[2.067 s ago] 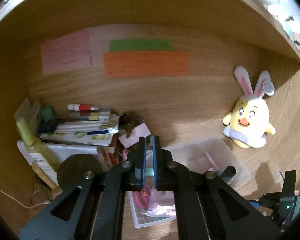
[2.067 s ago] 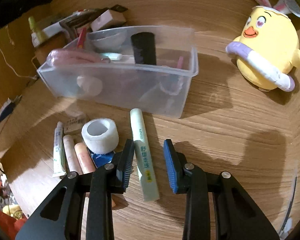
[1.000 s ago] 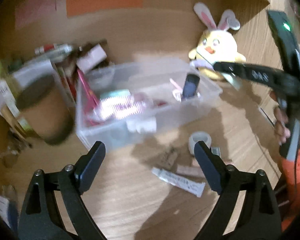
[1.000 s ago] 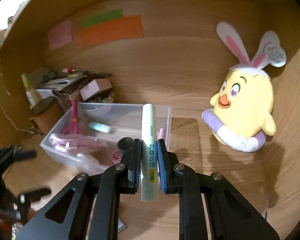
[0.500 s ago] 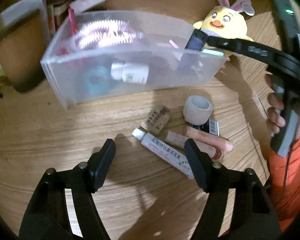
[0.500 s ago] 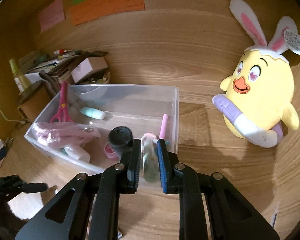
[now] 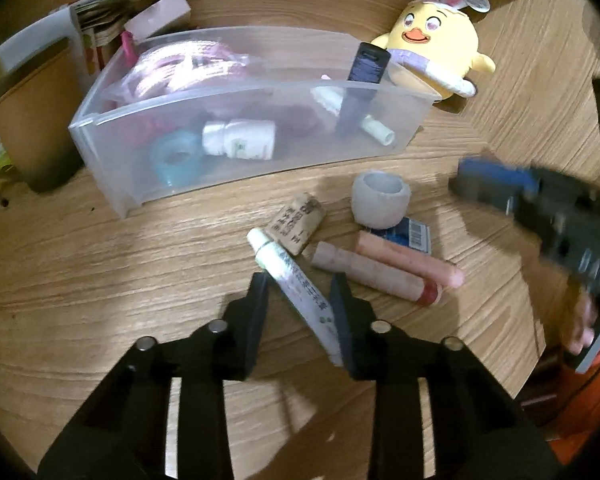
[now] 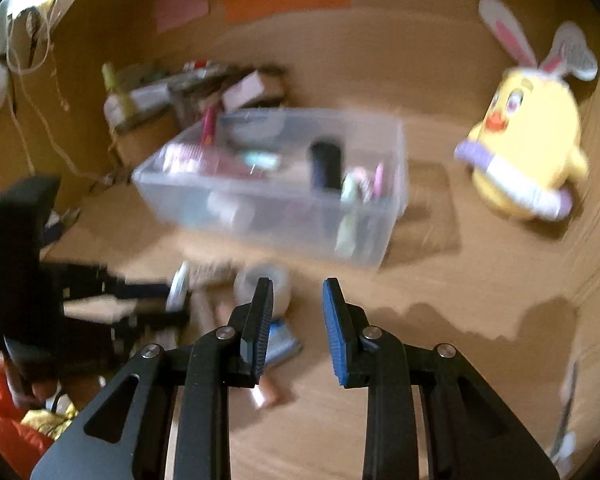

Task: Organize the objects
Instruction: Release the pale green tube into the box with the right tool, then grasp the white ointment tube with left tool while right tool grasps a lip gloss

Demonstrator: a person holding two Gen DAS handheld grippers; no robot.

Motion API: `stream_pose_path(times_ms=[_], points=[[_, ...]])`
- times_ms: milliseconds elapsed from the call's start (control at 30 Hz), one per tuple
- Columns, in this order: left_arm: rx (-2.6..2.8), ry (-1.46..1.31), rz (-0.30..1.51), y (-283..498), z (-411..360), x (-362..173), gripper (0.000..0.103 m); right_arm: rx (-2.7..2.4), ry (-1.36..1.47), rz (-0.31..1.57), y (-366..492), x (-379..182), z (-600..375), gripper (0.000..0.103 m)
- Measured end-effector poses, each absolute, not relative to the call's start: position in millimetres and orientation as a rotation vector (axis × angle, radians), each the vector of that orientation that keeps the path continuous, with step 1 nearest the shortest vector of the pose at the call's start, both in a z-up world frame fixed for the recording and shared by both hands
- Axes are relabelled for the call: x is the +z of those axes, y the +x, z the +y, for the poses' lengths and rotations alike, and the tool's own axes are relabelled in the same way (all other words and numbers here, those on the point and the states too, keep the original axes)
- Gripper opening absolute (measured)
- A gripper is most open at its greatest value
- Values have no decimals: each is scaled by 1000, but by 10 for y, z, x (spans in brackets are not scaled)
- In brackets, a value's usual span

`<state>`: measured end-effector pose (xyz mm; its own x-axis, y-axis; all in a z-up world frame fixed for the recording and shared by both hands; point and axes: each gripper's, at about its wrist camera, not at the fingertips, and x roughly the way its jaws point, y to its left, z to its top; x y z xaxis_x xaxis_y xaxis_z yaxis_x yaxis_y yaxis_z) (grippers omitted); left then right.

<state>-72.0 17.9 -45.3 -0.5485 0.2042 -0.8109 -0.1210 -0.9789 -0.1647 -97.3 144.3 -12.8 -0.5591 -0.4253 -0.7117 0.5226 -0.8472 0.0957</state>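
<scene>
Desk: wooden; clear bin, loose items.
Clear bin: far centre, holds white bottle, pale green tube.
Left gripper: jaws apart, straddling white tube flat on desk, near of bin.
Right gripper: jaws apart, empty, above desk right of bandage roll.
</scene>
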Motion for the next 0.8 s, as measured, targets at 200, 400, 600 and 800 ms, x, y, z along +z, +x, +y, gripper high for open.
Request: stream_pose_path(times_ms=[200,400,600,800], points=[[2644,-1401,-133,-609,27,-460,26,-2300,1102,214,-806,-428,1307,23],[2642,-1412,-134,-609,-27,-453,26,-2277,1084,260,-705,-489,1202,23],[2663,-1385,-104,-711,55,-469,26,-2253,1093,333,-683,-546,1012,18],[2689,-1362,-112,-707,21,-468,15,-2284,1079,348,-660,-523,1009,14]])
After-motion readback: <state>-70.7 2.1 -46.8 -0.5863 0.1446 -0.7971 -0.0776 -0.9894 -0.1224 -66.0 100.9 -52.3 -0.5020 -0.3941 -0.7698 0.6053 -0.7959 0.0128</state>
